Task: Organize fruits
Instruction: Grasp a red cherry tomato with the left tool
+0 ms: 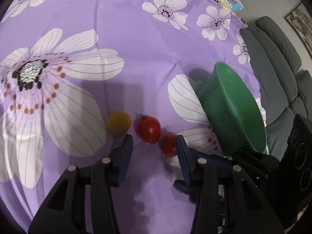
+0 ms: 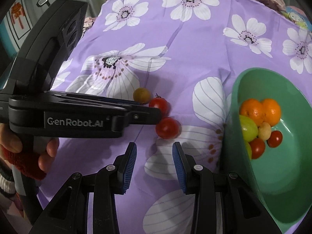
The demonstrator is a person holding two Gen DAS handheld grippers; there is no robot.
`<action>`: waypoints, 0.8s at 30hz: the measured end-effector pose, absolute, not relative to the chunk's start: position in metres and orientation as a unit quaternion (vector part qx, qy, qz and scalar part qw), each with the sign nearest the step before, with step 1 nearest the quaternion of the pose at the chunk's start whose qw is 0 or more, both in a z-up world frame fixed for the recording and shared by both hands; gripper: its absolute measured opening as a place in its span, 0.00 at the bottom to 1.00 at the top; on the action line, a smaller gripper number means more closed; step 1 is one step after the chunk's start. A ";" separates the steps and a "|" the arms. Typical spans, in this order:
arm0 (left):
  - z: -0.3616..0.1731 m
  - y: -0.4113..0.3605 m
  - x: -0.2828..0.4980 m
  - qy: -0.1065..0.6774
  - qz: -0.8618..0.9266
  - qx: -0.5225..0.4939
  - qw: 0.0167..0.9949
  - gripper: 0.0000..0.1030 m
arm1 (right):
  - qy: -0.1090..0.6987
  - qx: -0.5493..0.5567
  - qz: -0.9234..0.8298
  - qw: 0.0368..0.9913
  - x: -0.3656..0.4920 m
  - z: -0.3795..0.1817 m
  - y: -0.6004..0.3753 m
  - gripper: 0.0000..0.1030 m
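1. The purple cloth with white printed flowers (image 2: 195,44) covers the whole work surface.
2. The tilted green plastic bowl (image 2: 288,167) is on the right and already contains 2 oranges, green fruit and 2 red tomatoes.
3. The left gripper (image 1: 155,146) has narrow-set jaws with nothing between the pads. It points at the loose fruit.
4. The right gripper (image 2: 154,152) has narrow-set, empty jaws. It hangs short of the fruit and beside the bowl.
5. 3 fruits lie in a row on the cloth: the small round yellow tomato (image 1: 119,122), the oval stemmed red tomato (image 1: 149,129) and the round red tomato (image 1: 169,144).
6. The stemmed tomato lies just ahead of the left jaws, centred. The left gripper is judged nearer.
7. Legible marking on the left gripper body: "GenRobot.AI".
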State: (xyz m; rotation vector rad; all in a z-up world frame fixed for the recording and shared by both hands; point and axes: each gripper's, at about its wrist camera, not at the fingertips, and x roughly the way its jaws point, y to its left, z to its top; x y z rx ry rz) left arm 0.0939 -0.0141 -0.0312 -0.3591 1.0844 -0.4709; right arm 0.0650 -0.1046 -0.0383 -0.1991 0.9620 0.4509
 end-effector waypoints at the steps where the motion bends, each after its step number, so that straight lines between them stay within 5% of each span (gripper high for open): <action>1: -0.032 -0.015 0.095 0.508 -0.222 -0.169 0.815 0.41 | 0.459 -0.096 0.215 0.857 0.066 -0.039 -0.103 0.37; 9: -0.037 -0.016 0.108 0.508 -0.216 -0.186 0.813 0.41 | 0.459 -0.111 0.208 0.857 0.077 -0.041 -0.094 0.37; 16: -0.040 -0.015 0.115 0.503 -0.209 -0.191 0.817 0.25 | 0.456 -0.122 0.200 0.858 0.087 -0.042 -0.088 0.37; 24: -0.041 -0.013 0.112 0.498 -0.218 -0.183 0.819 0.26 | 0.463 -0.130 0.192 0.856 0.097 -0.047 -0.084 0.37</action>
